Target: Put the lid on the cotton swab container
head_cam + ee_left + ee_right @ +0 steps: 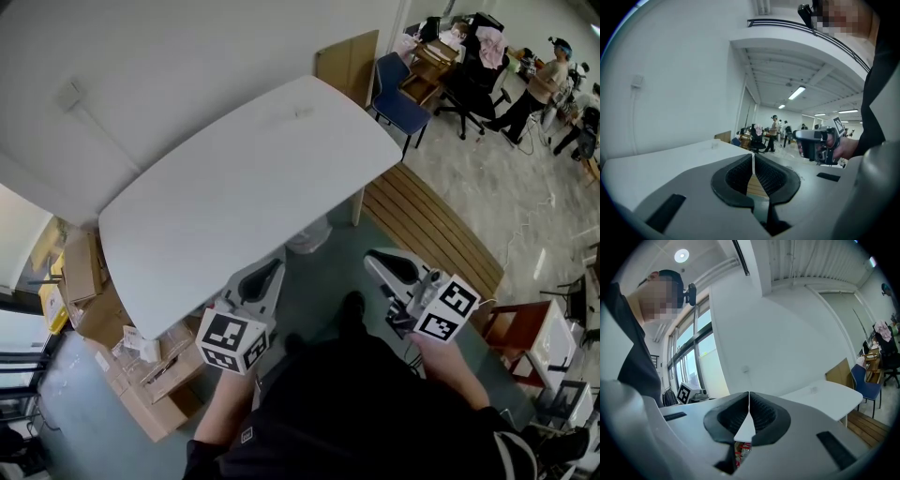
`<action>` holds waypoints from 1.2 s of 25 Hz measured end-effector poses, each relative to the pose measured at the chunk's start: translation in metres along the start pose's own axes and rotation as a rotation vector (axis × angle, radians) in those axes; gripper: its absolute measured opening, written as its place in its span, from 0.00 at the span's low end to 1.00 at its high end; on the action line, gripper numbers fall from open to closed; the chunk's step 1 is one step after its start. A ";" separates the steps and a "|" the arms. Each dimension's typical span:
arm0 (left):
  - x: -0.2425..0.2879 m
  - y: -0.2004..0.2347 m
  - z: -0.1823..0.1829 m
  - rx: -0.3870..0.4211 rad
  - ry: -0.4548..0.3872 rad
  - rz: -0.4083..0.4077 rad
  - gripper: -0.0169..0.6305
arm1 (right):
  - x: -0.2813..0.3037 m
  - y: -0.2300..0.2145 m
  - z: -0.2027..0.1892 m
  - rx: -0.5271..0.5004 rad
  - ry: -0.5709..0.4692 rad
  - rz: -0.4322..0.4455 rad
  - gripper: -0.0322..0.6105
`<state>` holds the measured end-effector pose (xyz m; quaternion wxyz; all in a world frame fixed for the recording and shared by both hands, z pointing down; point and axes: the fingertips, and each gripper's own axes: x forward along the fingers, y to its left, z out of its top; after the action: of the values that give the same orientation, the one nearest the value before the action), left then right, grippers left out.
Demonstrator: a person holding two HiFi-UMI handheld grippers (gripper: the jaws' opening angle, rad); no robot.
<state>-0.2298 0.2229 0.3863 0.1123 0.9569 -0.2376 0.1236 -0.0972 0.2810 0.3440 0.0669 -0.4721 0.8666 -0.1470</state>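
The left claw point(753, 163) is pressed fully together, pads meeting along one thin seam with nothing between them. The right claw point(749, 405) is the same: jaws together, empty. In the head view both sit in the lower middle of the frame, held close to the person's body and short of the near edge of the white tabletop point(234, 202), which runs from centre left up to the upper middle.

That tabletop is almost bare. The only thing on it is a small pale object point(302, 112) near its far end, in the upper middle of the head view. It is too small to say whether it is the cotton swab container, its lid, or both together. Cardboard boxes point(141, 380) lie on the floor at lower left.

By my reading, no step is in hand yet: this is the approach. The next move calls for stepping in, carrying both claws out over the tabletop toward that far object, and spreading the jaws before any grasp.
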 end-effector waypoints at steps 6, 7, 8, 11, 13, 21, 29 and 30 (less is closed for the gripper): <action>0.077 -0.014 0.029 0.012 0.003 0.003 0.07 | -0.023 -0.074 0.029 -0.007 -0.015 0.005 0.08; 0.090 -0.017 0.034 0.011 -0.001 0.006 0.07 | -0.029 -0.087 0.034 -0.006 -0.017 0.004 0.08; 0.102 -0.020 0.039 0.011 -0.004 0.010 0.07 | -0.035 -0.100 0.038 -0.005 -0.018 0.004 0.08; 0.136 -0.032 0.051 0.012 -0.010 0.024 0.07 | -0.052 -0.133 0.051 0.000 -0.026 0.012 0.08; 0.155 -0.041 0.056 0.009 -0.011 0.035 0.07 | -0.065 -0.152 0.056 0.005 -0.024 0.021 0.08; 0.209 -0.053 0.064 0.002 0.009 0.063 0.07 | -0.088 -0.212 0.058 0.053 -0.008 0.026 0.08; 0.229 -0.029 0.068 -0.020 0.007 0.102 0.07 | -0.059 -0.232 0.058 0.075 0.018 0.082 0.08; 0.230 -0.021 0.068 -0.024 0.007 0.105 0.07 | -0.051 -0.235 0.058 0.076 0.024 0.084 0.08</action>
<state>-0.0099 0.1244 0.3853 0.1181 0.9412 -0.2888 0.1296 0.1336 0.1926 0.3625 0.0804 -0.4308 0.8801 -0.1827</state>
